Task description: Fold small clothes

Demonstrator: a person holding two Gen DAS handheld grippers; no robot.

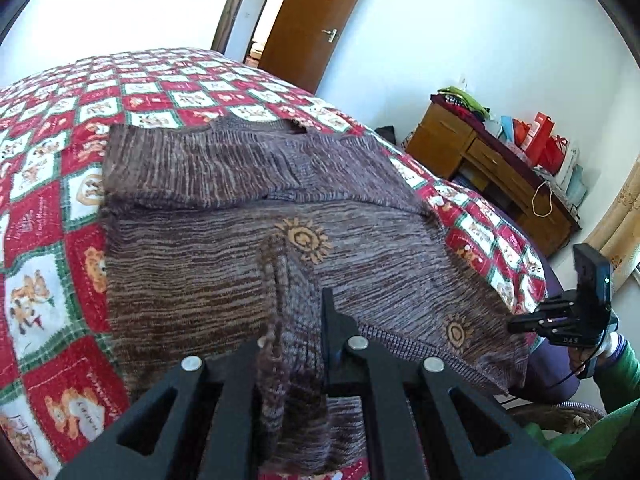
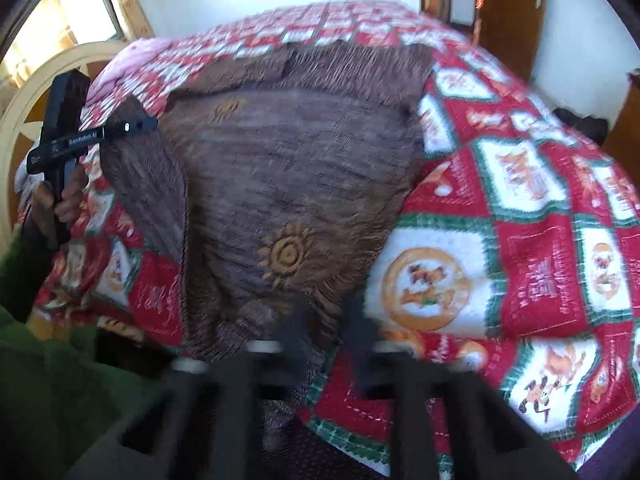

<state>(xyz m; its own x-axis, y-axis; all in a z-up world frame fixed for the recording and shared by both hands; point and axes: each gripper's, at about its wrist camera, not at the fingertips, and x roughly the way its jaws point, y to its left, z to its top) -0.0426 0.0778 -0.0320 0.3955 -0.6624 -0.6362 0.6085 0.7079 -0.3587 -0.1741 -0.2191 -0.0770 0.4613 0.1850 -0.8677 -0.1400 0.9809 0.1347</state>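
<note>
Bed (image 1: pixel 36 208) with red, white and green checked quilt fills both views; brown striped knit sweater (image 1: pixel 224 256) lies flat on it, long axis running from the near bed edge away toward the far side, hem at the near edge, collar end farthest off; both sleeves look folded across the chest at the far end; orange sun motifs (image 1: pixel 304 240) on the body; wooden desk (image 1: pixel 492 168) with bags stands by the wall, brown door (image 1: pixel 316 20) behind the bed; left claw (image 1: pixel 296 328) narrow, fingers pinched on a bunched ridge of sweater hem, fabric rising between them and draping back over the claw body; in the right wrist view the left claw (image 2: pixel 136 124) comes in level from the side, tip at the sweater's edge, person's hand (image 2: pixel 60 200) wrapped round its handle below; right claw (image 2: pixel 326 320) blurred, fingers slightly apart at the near hem corner, cannot tell if fabric is gripped; seen from the left wrist, right claw (image 1: pixel 520 324) held level at the sweater's corner by the bed edge, green sleeve (image 1: pixel 616 364) behind it.
</note>
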